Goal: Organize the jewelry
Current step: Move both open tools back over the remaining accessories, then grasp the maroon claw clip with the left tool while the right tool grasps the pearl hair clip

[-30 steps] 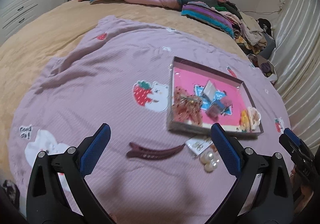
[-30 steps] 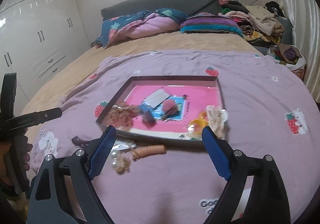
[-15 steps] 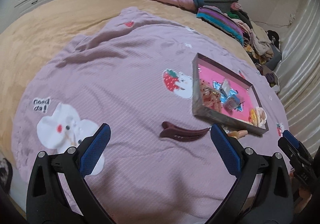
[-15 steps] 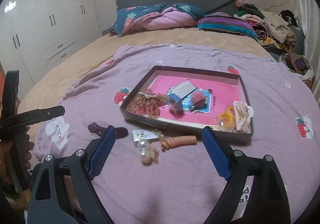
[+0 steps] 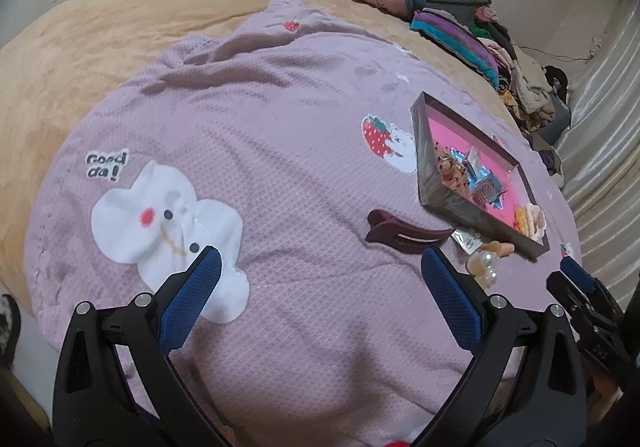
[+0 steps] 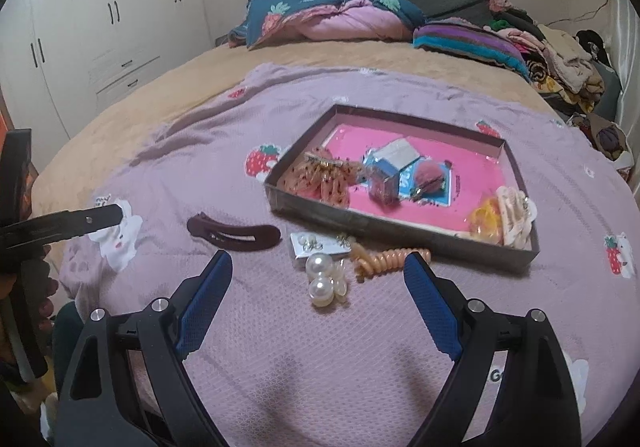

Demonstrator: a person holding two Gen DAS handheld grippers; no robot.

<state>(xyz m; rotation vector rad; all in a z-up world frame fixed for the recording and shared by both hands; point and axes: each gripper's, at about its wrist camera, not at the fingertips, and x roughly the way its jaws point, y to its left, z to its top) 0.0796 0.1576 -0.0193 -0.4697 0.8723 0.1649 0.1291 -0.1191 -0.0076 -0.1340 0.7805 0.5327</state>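
Note:
A shallow box with a pink floor (image 6: pixel 480 175) (image 5: pixel 436 119) lies on the purple blanket and holds several hair accessories and small packets. In front of it lie a maroon hair clip (image 6: pixel 234 234) (image 5: pixel 404 233), a pearl clip (image 6: pixel 324 279) (image 5: pixel 486 265), an orange spiral hair tie (image 6: pixel 390 258) and a small earring card (image 6: pixel 320 243). My right gripper (image 6: pixel 318 285) is open and empty, just short of the pearl clip. My left gripper (image 5: pixel 320 285) is open and empty, over the blanket left of the maroon clip.
The purple blanket (image 5: pixel 260 147) covers a tan bed. Pillows and a folded quilt (image 6: pixel 332 19) lie at the headboard. A clothes pile (image 6: pixel 560 59) sits at the far right. White wardrobes (image 6: pixel 100 31) stand on the left. The bed's near edge is below both grippers.
Both grippers pulled back from the box and swung left. The box and loose items now sit farther away in both views. Both stay open; nothing was picked up.

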